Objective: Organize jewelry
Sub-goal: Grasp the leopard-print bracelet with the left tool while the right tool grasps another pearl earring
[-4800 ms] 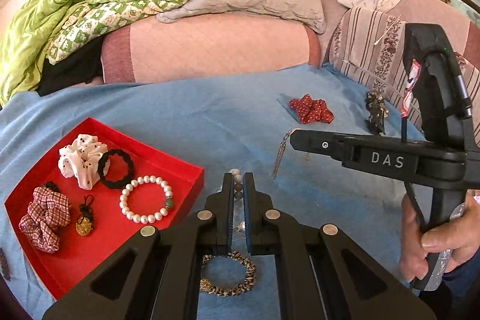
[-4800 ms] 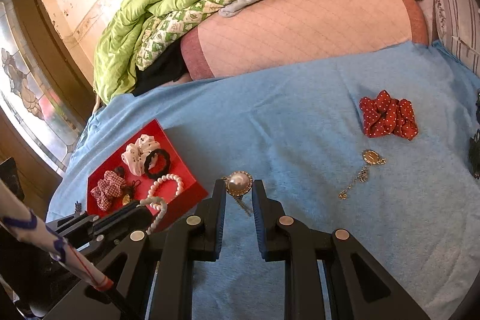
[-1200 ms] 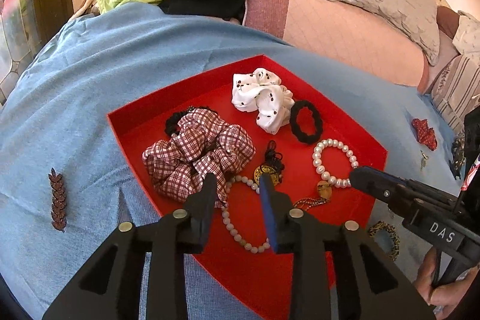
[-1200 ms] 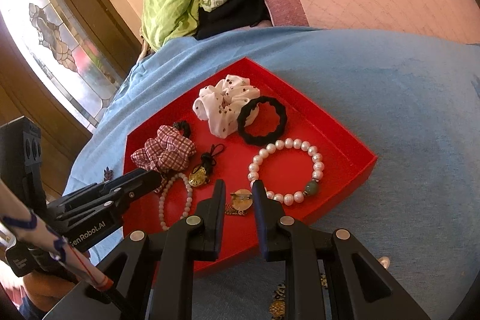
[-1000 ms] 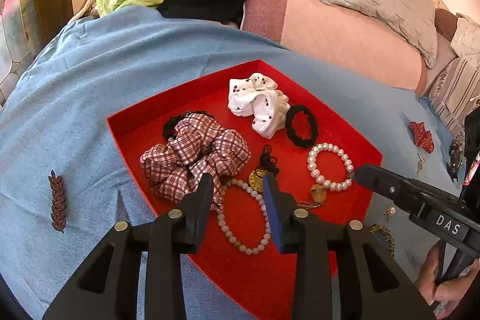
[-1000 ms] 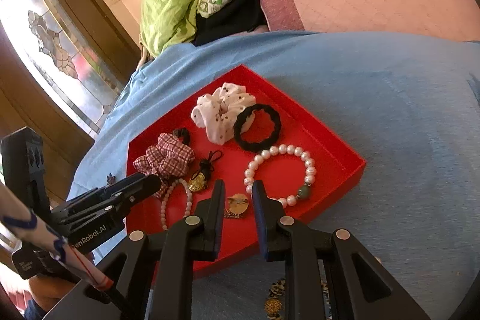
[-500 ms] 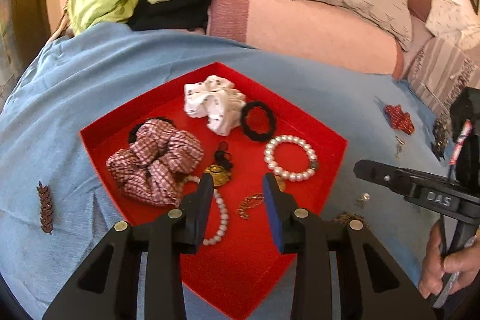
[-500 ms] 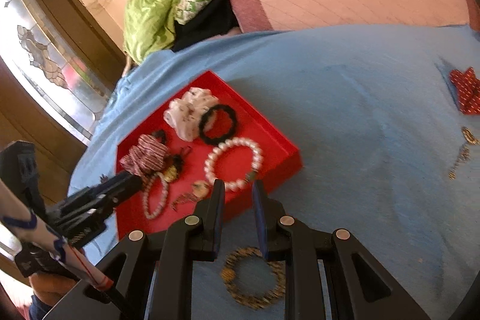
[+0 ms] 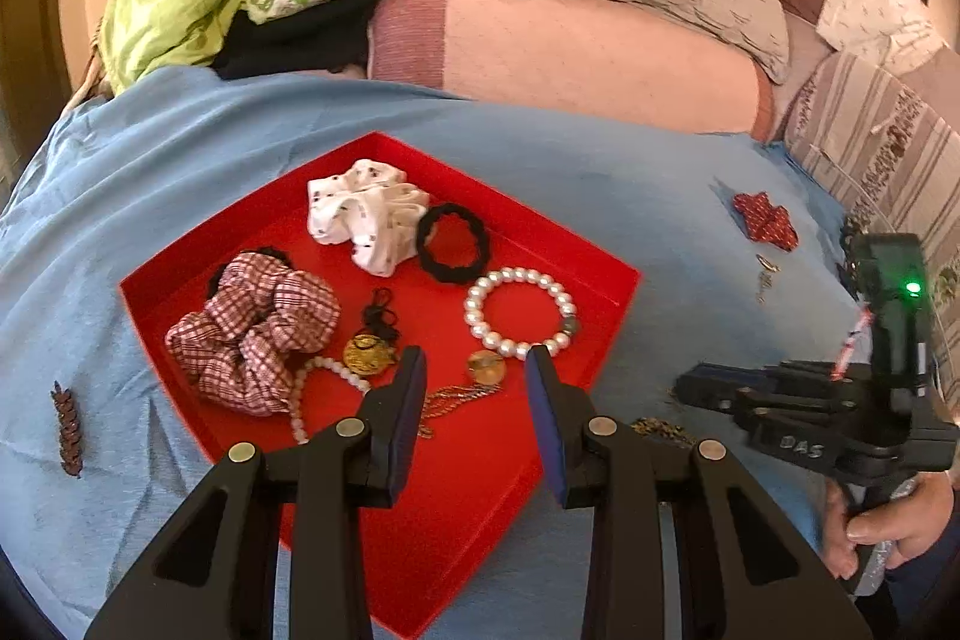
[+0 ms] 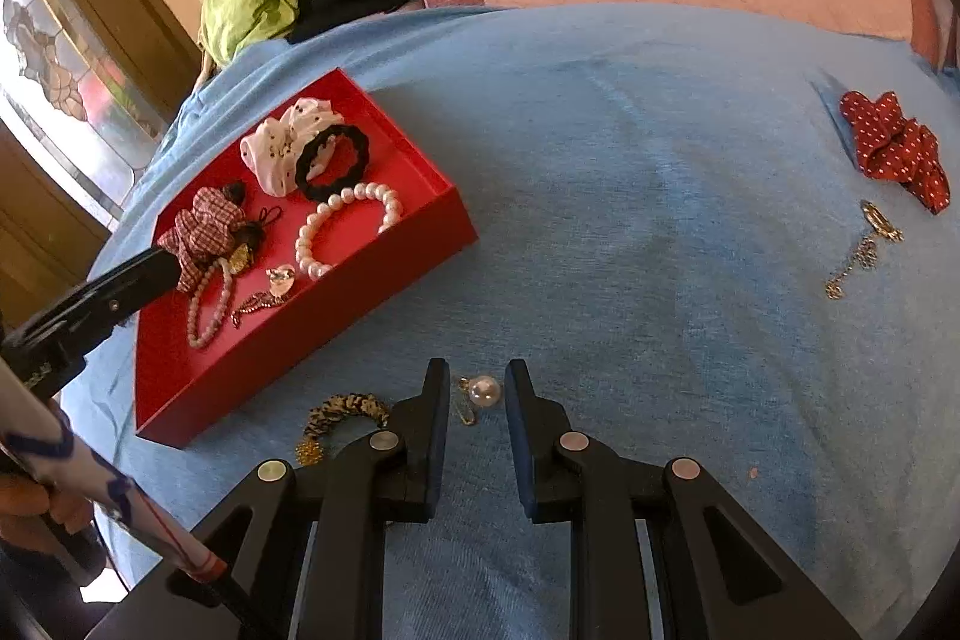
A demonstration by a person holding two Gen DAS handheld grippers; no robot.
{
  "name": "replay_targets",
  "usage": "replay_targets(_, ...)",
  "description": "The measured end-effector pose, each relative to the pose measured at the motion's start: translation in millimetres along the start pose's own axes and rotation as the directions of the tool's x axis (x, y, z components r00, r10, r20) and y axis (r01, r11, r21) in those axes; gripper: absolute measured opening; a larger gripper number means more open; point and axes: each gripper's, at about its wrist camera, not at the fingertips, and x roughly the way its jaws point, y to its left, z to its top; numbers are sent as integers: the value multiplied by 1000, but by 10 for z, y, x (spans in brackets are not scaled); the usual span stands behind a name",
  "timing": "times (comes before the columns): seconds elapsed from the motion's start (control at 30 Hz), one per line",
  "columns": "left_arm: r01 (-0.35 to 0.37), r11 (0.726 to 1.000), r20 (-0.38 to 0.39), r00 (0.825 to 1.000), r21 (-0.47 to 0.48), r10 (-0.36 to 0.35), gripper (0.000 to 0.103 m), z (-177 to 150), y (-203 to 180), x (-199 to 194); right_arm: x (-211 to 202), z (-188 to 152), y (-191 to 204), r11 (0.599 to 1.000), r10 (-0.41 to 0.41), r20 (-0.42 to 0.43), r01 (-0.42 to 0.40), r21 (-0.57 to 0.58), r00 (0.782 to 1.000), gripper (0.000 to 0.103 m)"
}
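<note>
Jewelry tray (image 9: 606, 316) (red) holds scrunchies (image 9: 255, 328), pearl bracelet (image 9: 519, 310); both tools (image 9: 474, 370) (image 10: 477, 388) parted, empty.

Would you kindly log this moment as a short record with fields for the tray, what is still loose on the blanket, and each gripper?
tray: red tray on the blue blanket, holding scrunchies, a black hair tie and a pearl bracelet
loose: pearl pendant, leopard bracelet, gold chain, red dotted scrunchie
left gripper: open, empty, over the tray
right gripper: open, pearl pendant between its fingertips, not gripped
</note>
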Motion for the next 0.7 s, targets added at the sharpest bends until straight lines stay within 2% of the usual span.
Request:
replay_targets(0.13, 24, 1000, 3, 1000, 15, -24, 33, -2, -37, -19, 86, -24, 128, 995, -63, -4, 62, -76, 998, 20)
replay_targets(0.23, 61, 998, -4, 998, 12, -61, 33, 8, -76, -7, 58, -34, 154, 990, -93, 4, 93, -110, 996, 15)
replay_targets(0.4, 168, 982, -69, 984, 88, -162, 33, -54, -344, 38, -138, 9, 10, 997, -63, 41, 65, -50, 997, 15)
replay_targets(0.53, 263, 945, -167, 958, 193, -232, 33, -205, -674, 113, -353, 58, -144, 999, -30, 93, 29, 15, 995, 15)
replay_targets(0.63, 305, 902, -237, 942, 305, -238, 33, -373, -957, 180, -450, 72, -190, 999, -27, 117, 24, 32, 993, 15)
replay_targets(0.7, 301, 888, -255, 942, 347, -220, 33, -445, -1071, 226, -483, 76, -191, 999, -26, 122, 23, 33, 992, 15)
